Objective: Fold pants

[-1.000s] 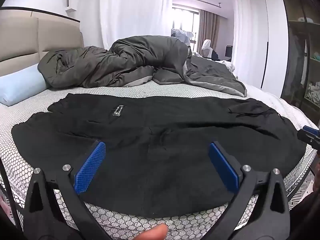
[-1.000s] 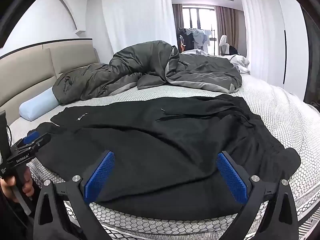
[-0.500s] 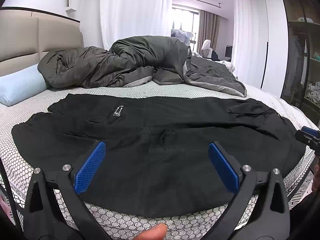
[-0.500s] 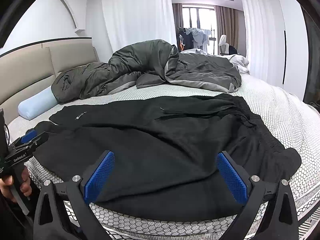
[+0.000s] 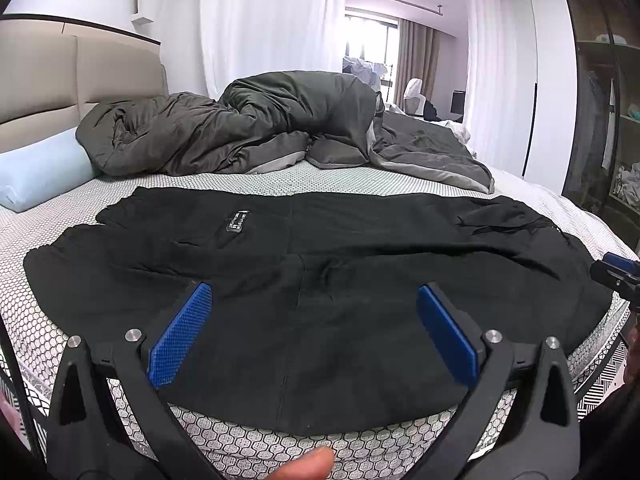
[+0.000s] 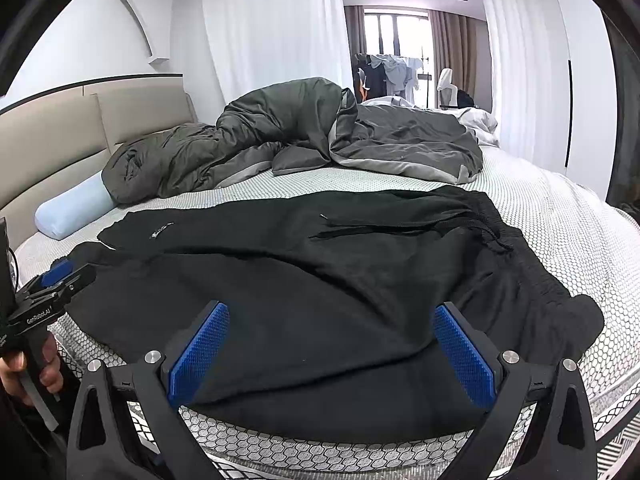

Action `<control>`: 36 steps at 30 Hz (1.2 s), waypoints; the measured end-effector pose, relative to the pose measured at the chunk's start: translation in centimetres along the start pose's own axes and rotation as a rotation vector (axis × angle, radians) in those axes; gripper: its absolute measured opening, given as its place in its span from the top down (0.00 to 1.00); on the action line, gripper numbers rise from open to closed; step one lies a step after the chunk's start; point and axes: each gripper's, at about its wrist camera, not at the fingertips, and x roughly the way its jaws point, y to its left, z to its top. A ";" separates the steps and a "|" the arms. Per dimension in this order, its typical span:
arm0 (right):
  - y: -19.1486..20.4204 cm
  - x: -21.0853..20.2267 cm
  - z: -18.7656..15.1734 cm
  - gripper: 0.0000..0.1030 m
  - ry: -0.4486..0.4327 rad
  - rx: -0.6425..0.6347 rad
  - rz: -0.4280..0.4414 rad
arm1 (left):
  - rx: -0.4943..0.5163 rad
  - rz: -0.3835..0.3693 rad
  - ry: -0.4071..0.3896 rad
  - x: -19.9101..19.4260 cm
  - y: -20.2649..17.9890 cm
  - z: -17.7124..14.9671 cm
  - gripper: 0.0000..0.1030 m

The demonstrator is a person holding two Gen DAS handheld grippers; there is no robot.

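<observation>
Left wrist view shows my left tool [image 5: 312, 330] spread wide with nothing in it, hovering over the black pants [image 5: 320, 264] lying flat across the bed [image 5: 280, 180], legs toward the pillow [image 5: 36, 172]. My right tool [image 6: 332, 354] is equally wide and empty, near the waistband [image 6: 500, 236]. I judge the fabric soft, limp and light; I'd pinch the 2 ends, cuffs and waistband, so it drapes evenly.
</observation>
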 end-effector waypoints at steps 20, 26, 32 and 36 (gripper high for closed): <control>0.1 0.4 -0.2 0.00 0.005 -0.010 0.001 | 0.002 0.002 0.002 0.0 0.1 0.0 0.01; 0.2 0.5 -0.3 0.00 0.007 -0.019 0.003 | 0.002 0.004 0.002 0.0 0.0 0.0 0.01; 0.3 0.5 -0.3 0.00 0.008 -0.018 0.003 | 0.000 0.004 0.003 0.0 0.1 0.0 0.01; 0.2 0.5 -0.3 0.00 0.009 -0.011 0.000 | -0.002 0.005 0.005 0.1 0.4 -0.1 0.01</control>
